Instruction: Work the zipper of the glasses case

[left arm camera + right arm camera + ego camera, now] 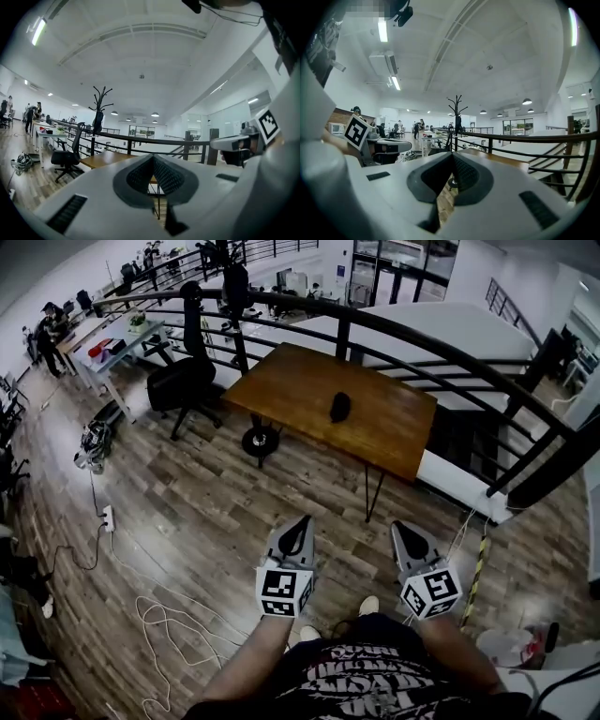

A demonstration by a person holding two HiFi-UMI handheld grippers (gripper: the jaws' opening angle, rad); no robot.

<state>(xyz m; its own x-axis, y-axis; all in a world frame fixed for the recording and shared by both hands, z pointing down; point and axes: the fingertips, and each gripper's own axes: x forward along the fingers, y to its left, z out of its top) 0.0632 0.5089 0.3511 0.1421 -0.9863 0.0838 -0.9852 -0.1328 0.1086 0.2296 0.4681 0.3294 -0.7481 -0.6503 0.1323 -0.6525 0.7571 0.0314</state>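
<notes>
A small black glasses case (339, 407) lies near the middle of a brown wooden table (300, 381), some way ahead of me. My left gripper (301, 525) and right gripper (402, 530) hang side by side over the floor, close to my body and well short of the table. Both are shut with nothing between the jaws. In the left gripper view the jaws of the left gripper (152, 160) meet at a point with the table (101, 160) behind them. The right gripper (452, 157) looks the same in its own view. Neither gripper view shows the case.
A black office chair (186, 382) stands at the table's left end. A curved black railing (412, 338) runs behind the table, with a drop beyond it. White cables (159, 615) and a power strip (109, 517) lie on the wood floor at left. A coat rack (455, 117) stands farther back.
</notes>
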